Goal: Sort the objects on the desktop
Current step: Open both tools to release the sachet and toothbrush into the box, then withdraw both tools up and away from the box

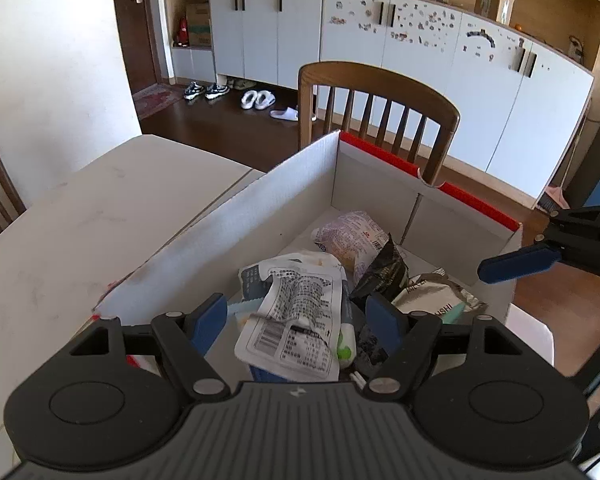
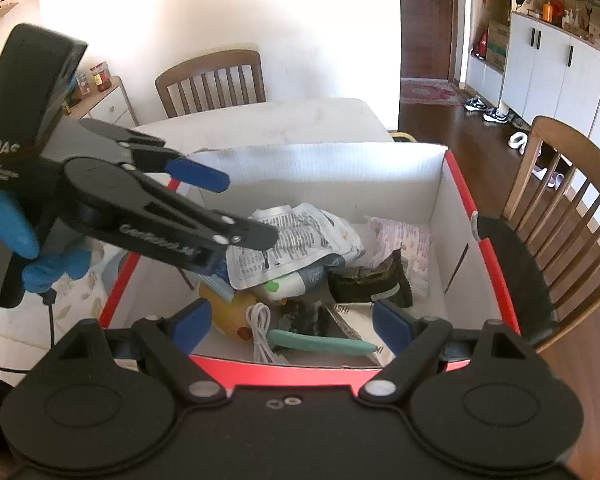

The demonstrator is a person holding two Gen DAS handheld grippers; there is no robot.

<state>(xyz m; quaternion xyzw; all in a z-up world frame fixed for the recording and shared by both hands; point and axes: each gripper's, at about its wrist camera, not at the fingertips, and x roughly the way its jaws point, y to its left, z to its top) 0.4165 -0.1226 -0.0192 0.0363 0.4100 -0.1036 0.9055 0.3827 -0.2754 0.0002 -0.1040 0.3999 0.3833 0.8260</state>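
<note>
Two handheld grippers hang over an open cardboard box with white inner walls and a red rim, which sits on a pale desk and already holds a jumble of sorted desktop objects. The left gripper points down into the box with its blue-padded jaws spread apart and nothing between them; directly below it lies a crumpled white printed packet, resting on the pile and free of the pads. Seen from the right wrist camera, that same gripper is gripped by a hand in a blue glove at the box's left side. The right gripper hovers at the near red edge, jaws likewise wide and empty. Under it in the box lie a coiled white cable, a teal-handled tool, a yellow rounded object, a dark foil wrapper and a pale pink packet toward the far wall. A silver foil pouch shows near the box's right side in the left wrist view. Wooden chairs stand behind the desk, before white cabinets and shoes on a dark floor.
</note>
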